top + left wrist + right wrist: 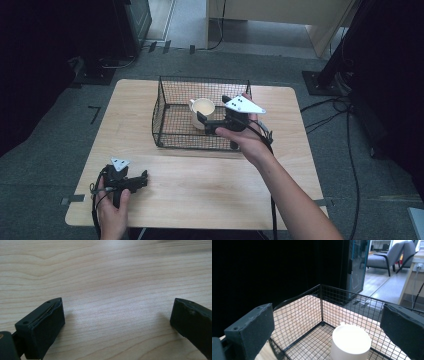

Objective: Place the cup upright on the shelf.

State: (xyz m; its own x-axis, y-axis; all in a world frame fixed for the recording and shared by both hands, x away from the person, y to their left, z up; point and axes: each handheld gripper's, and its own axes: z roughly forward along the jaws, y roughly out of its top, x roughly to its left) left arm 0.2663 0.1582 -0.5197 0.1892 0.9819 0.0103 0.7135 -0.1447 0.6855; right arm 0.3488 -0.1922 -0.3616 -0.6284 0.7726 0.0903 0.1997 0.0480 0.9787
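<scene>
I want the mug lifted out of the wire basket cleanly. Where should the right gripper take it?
Probably from above, across the mug's rim or upper wall: it stands upright inside the wire basket, whose walls block a side approach. The right gripper, jaws open, hovers beside it.

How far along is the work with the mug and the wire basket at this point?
Done: the white mug stands upright inside the wire basket. In hand: the right tool hovers open at the mug, jaws wide apart, not touching it. Whether it is arriving or leaving cannot be told. The left tool rests open and idle on the table.
</scene>
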